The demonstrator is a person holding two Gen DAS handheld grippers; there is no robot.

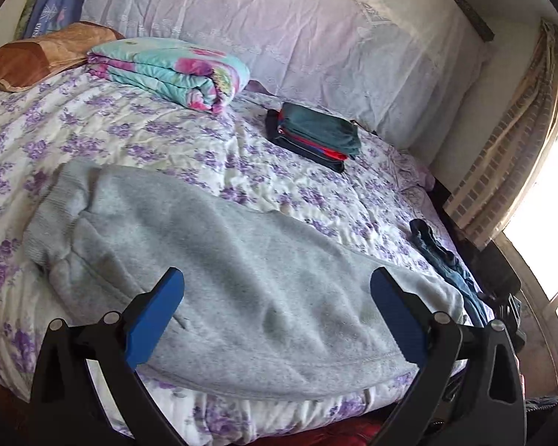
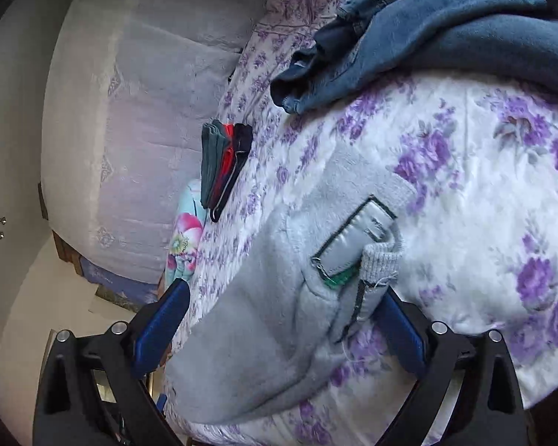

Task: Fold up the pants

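Grey sweatpants [image 1: 219,260] lie spread on the bed with purple flowered cover [image 1: 130,130], running from far left to near right. My left gripper [image 1: 277,282] is open, jaws wide apart, hovering over the middle of the pants near the bed's front edge. In the right wrist view the same pants [image 2: 264,316] show their ribbed cuff end and a shiny grey zip pocket [image 2: 353,238]. My right gripper [image 2: 282,293] is open, its fingers either side of the pants near the pocket, holding nothing.
A folded stack of teal, red and dark clothes [image 1: 312,135] sits mid-bed. A folded flowered quilt [image 1: 175,70] and brown pillow [image 1: 37,55] lie at the far left. Blue jeans [image 2: 409,29] are heaped near the bed edge. A window [image 1: 547,204] is at right.
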